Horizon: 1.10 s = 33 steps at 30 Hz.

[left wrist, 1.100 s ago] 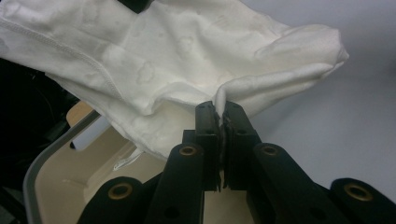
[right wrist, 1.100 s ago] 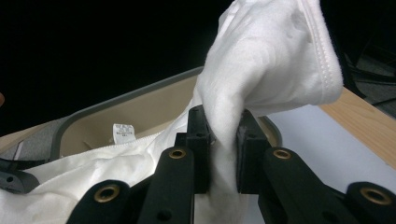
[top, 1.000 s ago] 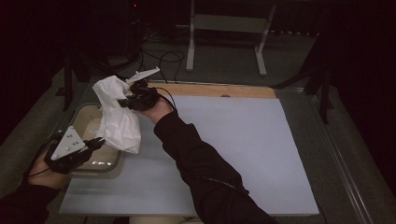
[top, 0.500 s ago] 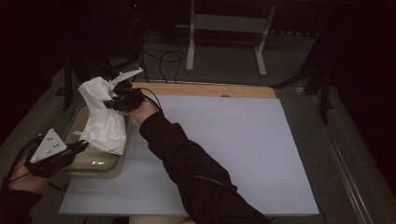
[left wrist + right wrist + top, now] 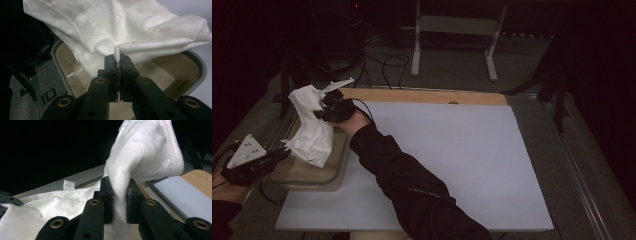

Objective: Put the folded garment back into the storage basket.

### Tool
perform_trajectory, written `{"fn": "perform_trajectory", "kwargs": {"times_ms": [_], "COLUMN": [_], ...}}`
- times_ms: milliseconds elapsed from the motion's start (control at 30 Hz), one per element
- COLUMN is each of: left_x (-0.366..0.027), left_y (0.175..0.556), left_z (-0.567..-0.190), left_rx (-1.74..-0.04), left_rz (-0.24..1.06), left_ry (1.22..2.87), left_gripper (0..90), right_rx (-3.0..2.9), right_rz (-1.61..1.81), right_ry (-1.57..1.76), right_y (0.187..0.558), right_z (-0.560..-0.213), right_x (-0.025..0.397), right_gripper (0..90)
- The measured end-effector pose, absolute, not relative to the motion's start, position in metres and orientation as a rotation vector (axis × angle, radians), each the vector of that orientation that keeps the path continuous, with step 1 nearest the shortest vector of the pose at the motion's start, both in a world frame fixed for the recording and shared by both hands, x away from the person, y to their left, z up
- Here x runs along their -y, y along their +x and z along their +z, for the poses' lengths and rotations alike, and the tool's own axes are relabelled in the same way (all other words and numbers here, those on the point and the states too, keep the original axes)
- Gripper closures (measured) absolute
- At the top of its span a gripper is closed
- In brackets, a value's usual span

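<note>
The left gripper has now clamped the white cloth; right gripper grips too, lifting from the tub.

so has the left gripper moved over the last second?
Yes. In the high view the left gripper has slid left and toward the person, off the clear tray to its left edge, clamped on the white cloth.
</note>
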<state>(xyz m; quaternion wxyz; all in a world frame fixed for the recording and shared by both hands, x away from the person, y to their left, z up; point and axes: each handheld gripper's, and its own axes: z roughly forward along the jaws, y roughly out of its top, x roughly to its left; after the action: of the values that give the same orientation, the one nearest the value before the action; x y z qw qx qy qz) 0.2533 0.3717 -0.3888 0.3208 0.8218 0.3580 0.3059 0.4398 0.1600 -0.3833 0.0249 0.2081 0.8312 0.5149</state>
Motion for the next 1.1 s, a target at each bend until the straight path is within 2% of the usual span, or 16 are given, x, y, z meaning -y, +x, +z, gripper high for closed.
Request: {"fn": "perform_trajectory", "kwargs": {"times_ms": [300,333,367,433,533,600,667,700,800,900,1033,1100], "left_x": [-0.375,-0.374,-0.373,-0.373,-0.369,-0.368,-0.365,-0.363,-0.359,-0.353,-0.348,-0.346], "left_y": [0.26,0.262,0.264,0.267,0.269,0.27,0.271,0.272,0.273,0.274,0.276,0.276], "left_z": [-0.4,-0.403,-0.405,-0.407,-0.412,-0.412,-0.413,-0.413,-0.413,-0.412,-0.412,-0.413], "left_rx": [-0.974,-0.992,-1.012,-1.026,-1.044,-1.043,-1.045,-1.043,-1.038,-1.039,-1.004,-1.003], "left_rz": [0.766,0.731,0.707,0.676,0.634,0.622,0.603,0.592,0.583,0.581,0.531,0.531], "left_ry": [2.159,2.164,2.166,2.172,2.147,2.149,2.152,2.15,2.132,2.132,2.137,2.141], "left_gripper": [86.7,85.7,83.0,60.1,39.4,32.9,27.4,27.4,15.9,13.4,0.8,0.3], "right_rx": [-2.569,-2.58,-2.568,-2.571,-2.57,-2.594,-2.625,-2.625,-2.66,-2.671,-2.659,-2.654], "right_rz": [1.57,1.541,1.521,1.51,1.508,1.503,1.508,1.508,1.509,1.508,1.519,1.521], "right_ry": [0.706,0.718,0.72,0.766,0.786,0.789,0.766,0.766,0.721,0.699,0.686,0.679], "right_y": [0.442,0.442,0.441,0.441,0.439,0.438,0.438,0.438,0.433,0.432,0.429,0.427], "right_z": [-0.405,-0.408,-0.411,-0.416,-0.419,-0.42,-0.421,-0.421,-0.421,-0.421,-0.418,-0.416], "right_x": [-0.166,-0.167,-0.167,-0.167,-0.165,-0.163,-0.161,-0.161,-0.157,-0.156,-0.149,-0.146], "right_gripper": [78.3,76.5,71.5,53.0,30.6,22.0,16.3,16.3,10.0,9.3,9.3,9.3]}}
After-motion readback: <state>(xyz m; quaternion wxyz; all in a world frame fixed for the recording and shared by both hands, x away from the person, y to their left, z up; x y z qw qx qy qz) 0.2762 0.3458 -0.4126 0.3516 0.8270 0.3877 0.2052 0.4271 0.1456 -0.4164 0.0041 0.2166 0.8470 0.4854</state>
